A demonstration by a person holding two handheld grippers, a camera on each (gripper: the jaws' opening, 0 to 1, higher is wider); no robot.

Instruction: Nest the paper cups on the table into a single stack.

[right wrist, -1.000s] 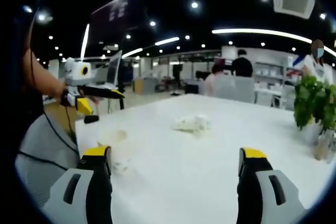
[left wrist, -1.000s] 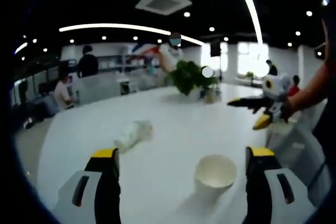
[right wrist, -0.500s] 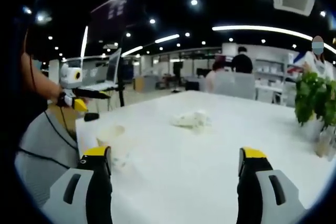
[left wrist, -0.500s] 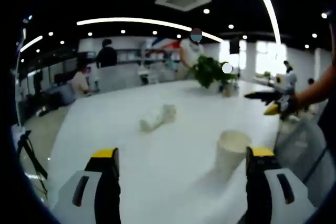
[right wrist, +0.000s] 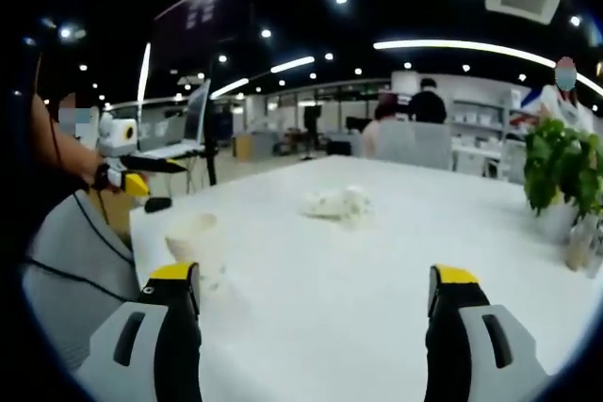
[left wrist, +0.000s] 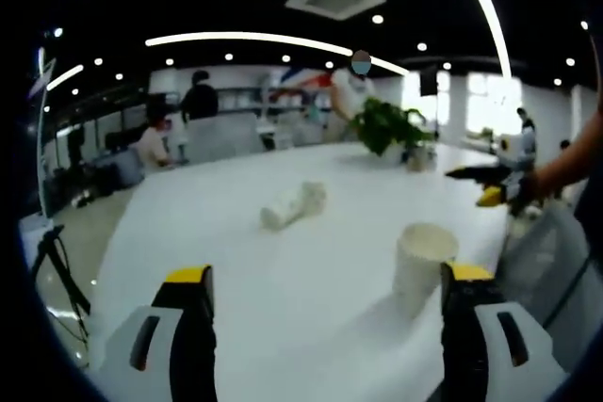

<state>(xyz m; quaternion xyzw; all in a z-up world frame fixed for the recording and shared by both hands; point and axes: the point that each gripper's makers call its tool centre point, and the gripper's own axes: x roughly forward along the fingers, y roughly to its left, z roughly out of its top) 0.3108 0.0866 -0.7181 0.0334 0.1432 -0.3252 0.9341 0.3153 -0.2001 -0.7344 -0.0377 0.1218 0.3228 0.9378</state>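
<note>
Both cameras have dropped lower toward the desk (left wrist: 283, 280). Left hand-held gripper (left wrist: 325, 327) and right hand-held gripper (right wrist: 311, 327) stand wide open, empty. One upright paper cup (left wrist: 424, 256) stands near the edge; other cups (left wrist: 294, 204) lie tipped farther off. Approach step, I judge: next, close on the upright cup.

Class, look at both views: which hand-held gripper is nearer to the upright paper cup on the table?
Left. The upright paper cup stands just beside the left hand-held gripper, by its right jaw. The right hand-held gripper is farther, cup beyond its left jaw.
</note>
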